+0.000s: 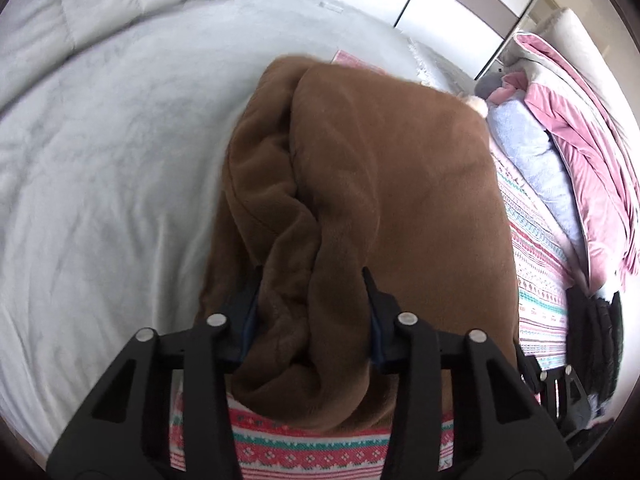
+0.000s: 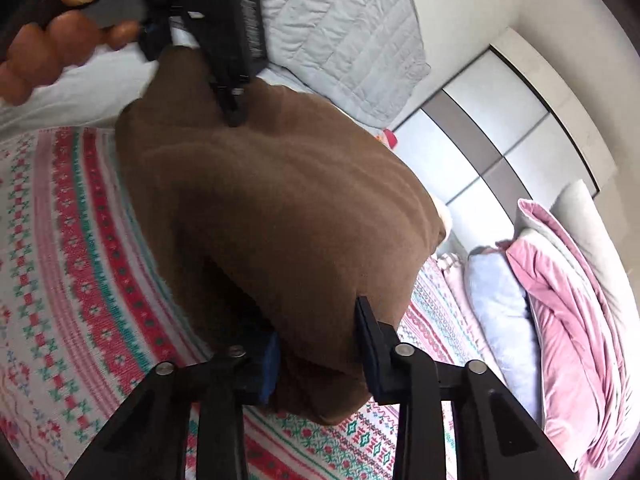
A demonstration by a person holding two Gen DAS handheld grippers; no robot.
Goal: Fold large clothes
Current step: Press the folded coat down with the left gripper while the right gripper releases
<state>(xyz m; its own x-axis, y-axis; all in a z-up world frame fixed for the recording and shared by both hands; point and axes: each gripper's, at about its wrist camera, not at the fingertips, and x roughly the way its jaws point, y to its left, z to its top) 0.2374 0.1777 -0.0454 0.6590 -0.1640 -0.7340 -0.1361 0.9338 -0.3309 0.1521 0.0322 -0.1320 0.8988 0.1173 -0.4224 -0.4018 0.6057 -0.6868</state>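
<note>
The brown coat lies folded on the patterned blanket, long axis running away from both claws. Left gripper and right gripper each clench its near edge.

A brown garment of thick, soft, matt fleece lies on a knitted-looking patterned cloth in red, pink, teal and white. The left gripper and right gripper are matt black plastic with small shiny metal pins. Nearby are a smooth pale grey bedsheet, a stitched grey quilt, and a pink blanket with a velvety sheen.
</note>
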